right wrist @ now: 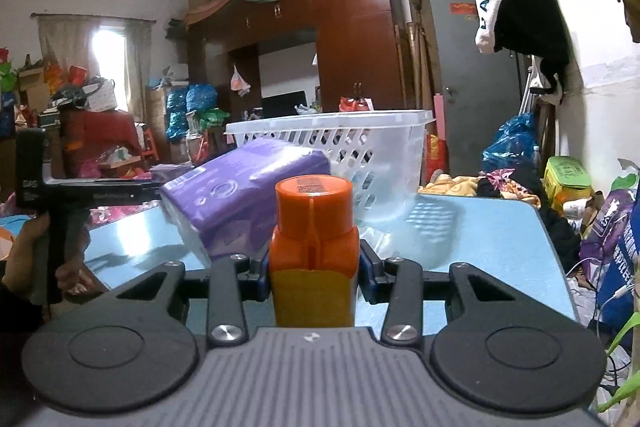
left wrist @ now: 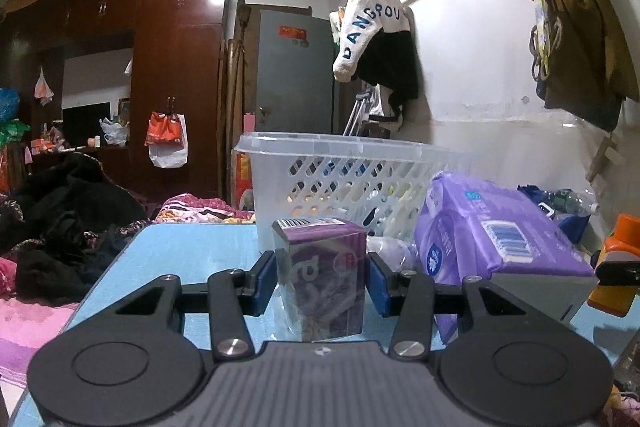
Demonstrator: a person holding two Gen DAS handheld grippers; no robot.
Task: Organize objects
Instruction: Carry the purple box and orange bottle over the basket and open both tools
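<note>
My left gripper [left wrist: 322,281] is shut on a small purple box in clear wrap [left wrist: 320,275], upright on the blue table [left wrist: 180,255]. My right gripper [right wrist: 312,273] is shut on an orange bottle [right wrist: 314,247] with an orange cap; the bottle also shows at the right edge of the left wrist view [left wrist: 618,263]. A white lattice basket [left wrist: 340,175] stands behind the box, with small items inside; it also shows in the right wrist view [right wrist: 360,147]. A purple tissue pack [left wrist: 492,239] lies right of the box and leans by the basket in the right wrist view [right wrist: 244,195].
The left hand-held gripper and the hand on it [right wrist: 48,211] show at the left of the right wrist view. Dark clothes [left wrist: 60,227] are heaped beyond the table's left edge. Bags [right wrist: 612,235] crowd the floor right of the table. A wall [left wrist: 480,67] with hanging clothes lies behind.
</note>
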